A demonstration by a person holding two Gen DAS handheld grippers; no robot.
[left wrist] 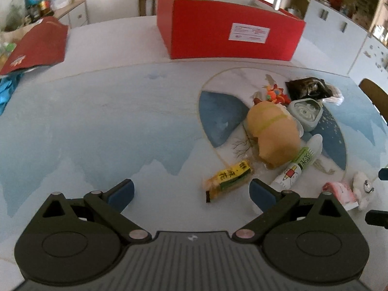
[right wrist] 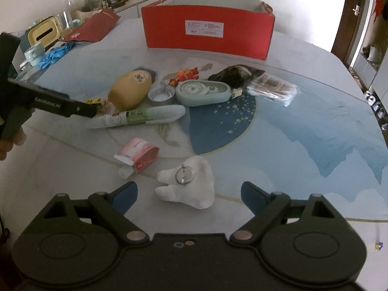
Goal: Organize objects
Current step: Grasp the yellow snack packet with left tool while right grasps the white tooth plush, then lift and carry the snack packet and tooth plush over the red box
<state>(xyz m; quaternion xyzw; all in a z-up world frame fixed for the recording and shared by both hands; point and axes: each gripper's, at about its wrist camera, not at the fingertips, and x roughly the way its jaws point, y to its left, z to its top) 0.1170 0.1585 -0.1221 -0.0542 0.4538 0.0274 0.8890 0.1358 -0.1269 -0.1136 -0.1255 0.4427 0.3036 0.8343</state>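
Both of my grippers point down at the table (right wrist: 303,126), which carries a blue-and-white mountain print under a glossy top.

Right gripper (right wrist: 189,191): jaws stand wide apart, gripping nothing. A white tooth-shaped plush (right wrist: 191,186) with a metal key ring on it lies on the table between the blue pads (right wrist: 127,194); the pads do not touch it. Just beyond it on the left lies a pink packet (right wrist: 139,155).

Left gripper (left wrist: 191,191): jaws also wide open, empty. A yellow snack bar (left wrist: 228,178) lies just ahead of them, nearer the right-hand pad, not touching either pad as far as I can see. In the right wrist view this gripper enters from the left edge, held by a hand (right wrist: 11,143), its finger tip near the snack bar.

Object cluster at the table's middle, from the right wrist view:
- tan plush toy (right wrist: 129,89), lying on its side
- white-and-green tube (right wrist: 135,118) lying flat just in front of it
- small round tin (right wrist: 161,95) beside the plush toy
- grey-green case (right wrist: 203,92) beside the tin
- orange toy (right wrist: 185,74) behind the tin
- dark pouch (right wrist: 234,74) and a clear wrapped pack (right wrist: 272,87) further right

A red box (right wrist: 208,32), open at the top, stands at the far side of the table, well apart from the cluster. A red folder (right wrist: 93,28) lies at the far left.
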